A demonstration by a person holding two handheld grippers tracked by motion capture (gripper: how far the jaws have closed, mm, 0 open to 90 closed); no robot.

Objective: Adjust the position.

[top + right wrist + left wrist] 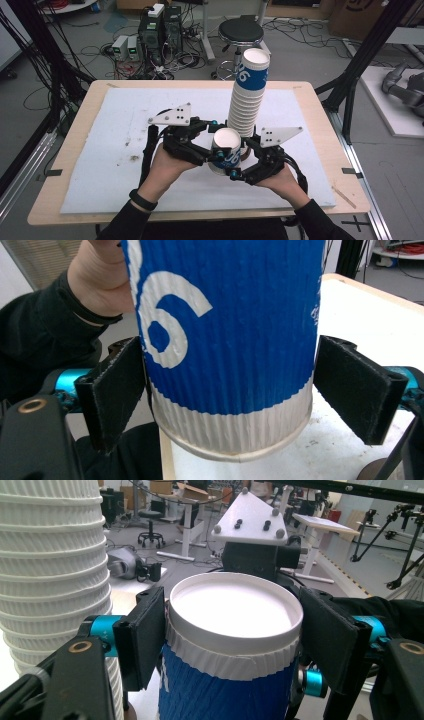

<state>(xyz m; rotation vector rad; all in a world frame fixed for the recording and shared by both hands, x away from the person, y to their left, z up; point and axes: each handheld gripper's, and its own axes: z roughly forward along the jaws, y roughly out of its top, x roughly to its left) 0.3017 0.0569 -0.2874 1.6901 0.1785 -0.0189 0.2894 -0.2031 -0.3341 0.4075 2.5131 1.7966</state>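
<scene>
The blue cup (pixel 226 150) is held off the worktop (pixel 100 165) just in front of the tall cup stack (pixel 247 95). The left gripper (pixel 207 145) clamps it near the rim, probably to steady it, while the right gripper (pixel 245 162) has its jaws spread around the base, seemingly not pressing.

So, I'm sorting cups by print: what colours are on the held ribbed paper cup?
Blue with white bands, clearest in the right gripper view.

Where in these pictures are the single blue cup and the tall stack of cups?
blue cup (pixel 230 330), right gripper view, on its ribbed blue wall.
stack of cups (pixel 245 107), high view, on its white ribbed middle.
</scene>
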